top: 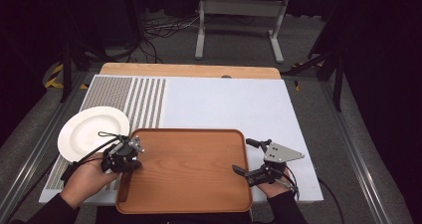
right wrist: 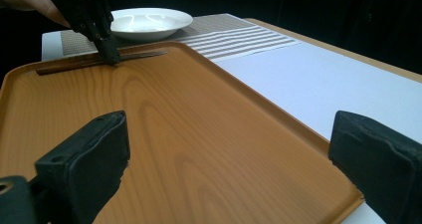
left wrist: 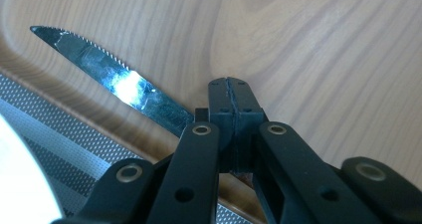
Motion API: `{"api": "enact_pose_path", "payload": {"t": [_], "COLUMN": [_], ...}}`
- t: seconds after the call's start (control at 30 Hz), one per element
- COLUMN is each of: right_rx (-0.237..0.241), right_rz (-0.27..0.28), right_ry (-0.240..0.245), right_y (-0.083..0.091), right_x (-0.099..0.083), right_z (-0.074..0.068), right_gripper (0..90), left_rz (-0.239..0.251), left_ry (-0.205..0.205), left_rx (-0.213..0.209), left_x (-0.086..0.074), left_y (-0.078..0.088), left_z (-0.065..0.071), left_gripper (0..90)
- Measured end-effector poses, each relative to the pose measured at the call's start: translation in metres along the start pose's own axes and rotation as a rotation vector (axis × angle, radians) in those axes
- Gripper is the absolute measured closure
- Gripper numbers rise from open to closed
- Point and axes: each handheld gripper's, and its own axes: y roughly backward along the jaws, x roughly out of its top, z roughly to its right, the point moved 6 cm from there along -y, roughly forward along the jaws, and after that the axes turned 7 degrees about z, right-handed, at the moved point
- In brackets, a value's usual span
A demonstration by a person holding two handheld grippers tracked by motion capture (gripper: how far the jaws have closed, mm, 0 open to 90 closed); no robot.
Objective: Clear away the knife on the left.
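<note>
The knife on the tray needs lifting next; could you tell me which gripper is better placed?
Left: the left gripper is already shut on the knife at the tray's left edge, while the right gripper stands open across the tray.

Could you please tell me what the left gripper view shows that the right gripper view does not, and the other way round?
Left gripper view: the knife's serrated blade close up, with the left gripper shut on it.
Right gripper view: the right gripper with jaws wide open, the whole plate, and the white mat.
Both: the tray, the knife, the striped mat.
</note>
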Motion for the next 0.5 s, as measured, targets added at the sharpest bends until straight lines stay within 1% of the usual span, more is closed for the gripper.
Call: {"api": "enact_pose_path", "payload": {"t": [0.2, 0.3, 0.43, 0.5], "right_rx": [0.001, 0.002, 0.001, 0.001], "right_rz": [-0.002, -0.001, -0.002, -0.002], "right_ry": [0.0, -0.001, 0.0, 0.0], "right_y": [0.0001, -0.0002, 0.0, 0.0], "right_x": [-0.0002, -0.0002, -0.0001, -0.0001], "right_z": [-0.0002, -0.0004, -0.0004, -0.0003], "right_gripper": [3.8, 3.8, 3.8, 3.8], "left_rz": [0.007, 0.007, 0.008, 0.013], "left_ry": [0.018, 0.021, 0.016, 0.02], "left_rx": [0.005, 0.004, 0.002, -0.005], "left_x": [-0.0013, -0.0021, -0.0025, -0.0023], "left_y": [0.0003, 0.0007, 0.0009, 0.0017], "left_z": [-0.0022, -0.0029, -0.0027, -0.0019], "left_gripper": [90.0, 90.0, 90.0, 87.1]}}
